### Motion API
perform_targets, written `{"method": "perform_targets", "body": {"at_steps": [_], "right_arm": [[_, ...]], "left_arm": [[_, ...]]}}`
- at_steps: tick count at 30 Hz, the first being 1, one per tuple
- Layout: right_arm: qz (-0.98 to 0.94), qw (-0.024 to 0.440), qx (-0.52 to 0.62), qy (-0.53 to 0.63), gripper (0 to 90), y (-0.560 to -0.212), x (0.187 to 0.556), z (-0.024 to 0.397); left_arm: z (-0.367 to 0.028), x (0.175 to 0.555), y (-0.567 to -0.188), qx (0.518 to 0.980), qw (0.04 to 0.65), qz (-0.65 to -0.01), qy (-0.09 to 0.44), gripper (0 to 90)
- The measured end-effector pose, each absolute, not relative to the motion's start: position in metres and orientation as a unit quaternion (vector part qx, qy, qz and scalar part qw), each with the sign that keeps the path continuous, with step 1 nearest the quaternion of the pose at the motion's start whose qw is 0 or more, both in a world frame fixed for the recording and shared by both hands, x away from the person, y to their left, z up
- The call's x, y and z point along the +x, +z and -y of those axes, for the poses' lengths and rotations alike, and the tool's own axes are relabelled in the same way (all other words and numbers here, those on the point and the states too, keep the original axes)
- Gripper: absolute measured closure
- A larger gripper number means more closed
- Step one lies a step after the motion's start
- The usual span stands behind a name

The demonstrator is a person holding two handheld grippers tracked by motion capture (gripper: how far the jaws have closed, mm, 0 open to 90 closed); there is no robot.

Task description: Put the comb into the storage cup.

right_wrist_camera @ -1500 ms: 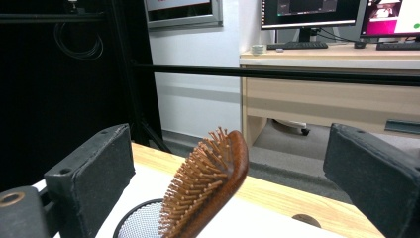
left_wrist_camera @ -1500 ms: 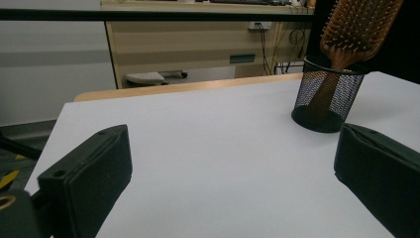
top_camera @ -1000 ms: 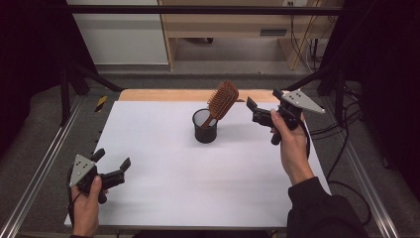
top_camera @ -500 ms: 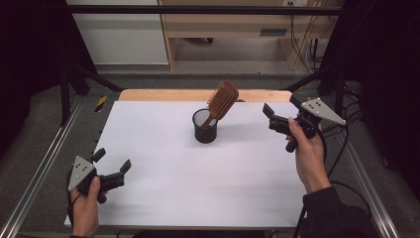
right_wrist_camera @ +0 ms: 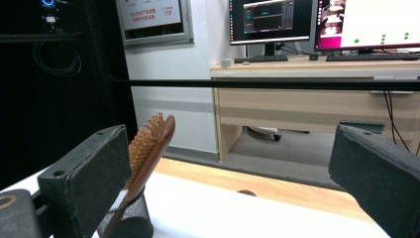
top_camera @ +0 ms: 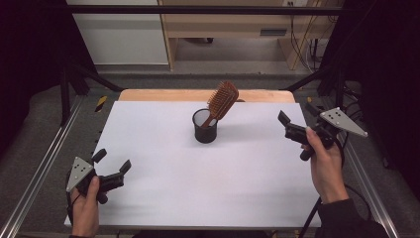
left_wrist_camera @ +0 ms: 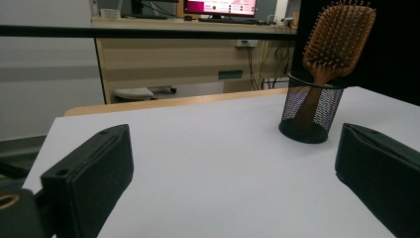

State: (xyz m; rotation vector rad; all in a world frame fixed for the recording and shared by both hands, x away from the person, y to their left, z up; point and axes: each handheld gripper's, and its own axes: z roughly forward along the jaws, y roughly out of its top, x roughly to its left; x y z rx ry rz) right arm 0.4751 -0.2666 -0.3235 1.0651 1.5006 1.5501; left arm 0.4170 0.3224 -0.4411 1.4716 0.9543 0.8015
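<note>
A wooden paddle hairbrush (top_camera: 223,100) stands handle-down and tilted in a black mesh cup (top_camera: 205,128) at the middle back of the white table (top_camera: 198,188). My left gripper (top_camera: 113,160) rests near the front left corner, open and holding nothing. In the left gripper view the cup (left_wrist_camera: 311,111) and brush (left_wrist_camera: 339,37) stand far ahead to the right of my open left gripper (left_wrist_camera: 233,163). My right gripper (top_camera: 297,113) hovers at the table's right edge, open and empty. In the right gripper view the brush (right_wrist_camera: 148,144) and cup (right_wrist_camera: 130,218) sit beside the left jaw.
A wooden strip (top_camera: 163,94) runs along the table's back edge. Metal rails (top_camera: 39,173) flank the table on both sides. A black bar (top_camera: 198,9) crosses overhead at the back. Beyond it stands a desk (right_wrist_camera: 317,99) with monitors. Cables hang at the right.
My right gripper has drawn away from the brush, moving right and nearer the person, to the table's right edge. The left gripper has barely shifted. Brush and cup stay put.
</note>
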Motion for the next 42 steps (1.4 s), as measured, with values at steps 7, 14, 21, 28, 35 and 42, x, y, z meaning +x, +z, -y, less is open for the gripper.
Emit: {"method": "perform_targets", "body": {"at_steps": [7,14,21,28,35,42], "right_arm": [[-0.585,0.354,0.411,0.602,2.7,-0.331,0.464,0.272],[-0.594,0.347,0.412,0.598,2.7,-0.343,0.455,0.274],[-0.594,0.338,0.420,0.597,2.8,-0.364,0.445,0.278],[-0.594,0.329,0.426,0.597,3.2,-0.379,0.433,0.285],[-0.594,0.333,0.423,0.598,3.6,-0.391,0.425,0.289],[-0.606,0.325,0.423,0.590,3.9,-0.405,0.423,0.286]], "left_arm": [[-0.324,0.412,-0.441,0.627,0.574,-0.401,0.341,3.0],[-0.332,0.407,-0.441,0.616,0.579,-0.407,0.345,2.5],[-0.334,0.406,-0.440,0.614,0.583,-0.406,0.344,2.3],[-0.333,0.404,-0.439,0.619,0.573,-0.408,0.350,2.1],[-0.334,0.402,-0.440,0.617,0.578,-0.407,0.346,2.1],[-0.335,0.400,-0.442,0.616,0.578,-0.411,0.342,2.1]]}}
